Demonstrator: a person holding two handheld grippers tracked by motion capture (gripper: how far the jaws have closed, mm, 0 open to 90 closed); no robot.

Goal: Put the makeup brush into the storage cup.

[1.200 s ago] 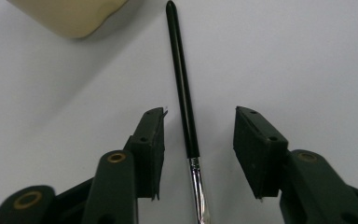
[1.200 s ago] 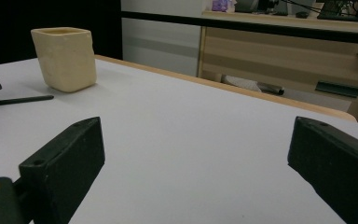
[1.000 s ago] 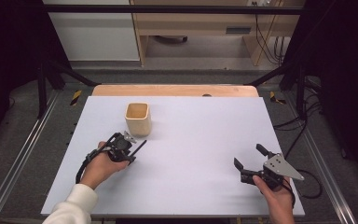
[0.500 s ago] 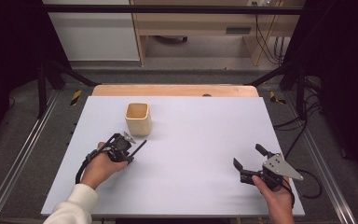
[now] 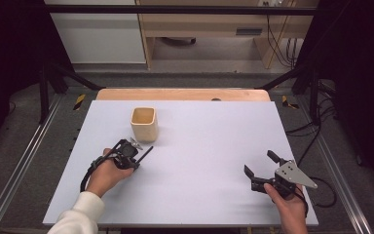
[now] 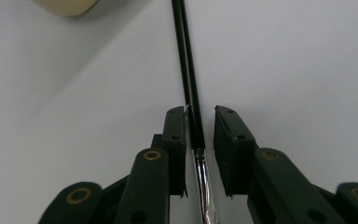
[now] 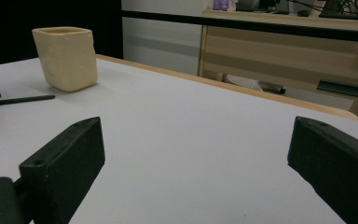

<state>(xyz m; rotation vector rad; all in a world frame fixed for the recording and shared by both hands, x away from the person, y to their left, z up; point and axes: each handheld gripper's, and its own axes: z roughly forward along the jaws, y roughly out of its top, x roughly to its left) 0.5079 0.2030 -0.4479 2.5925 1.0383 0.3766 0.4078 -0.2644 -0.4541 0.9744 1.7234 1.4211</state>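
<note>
We've got the left gripper (image 6: pixel 199 128) low on the table (image 5: pixel 209 146), jaws just closing around the brush (image 6: pixel 192 93) but not yet clamped (one pad touching). Right gripper (image 5: pixel 264 169) gapes wide, empty; cup (image 5: pixel 143 123) just beyond the brush.

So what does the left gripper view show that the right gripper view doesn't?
Left gripper view: the left gripper, whose jaws have just been closing, around a thin black stick with a silver metal collar, a gap at one pad. Right gripper view: the right gripper wide open, wooden furniture behind. Shared: the cream square cup, the stick, the white table.
</note>
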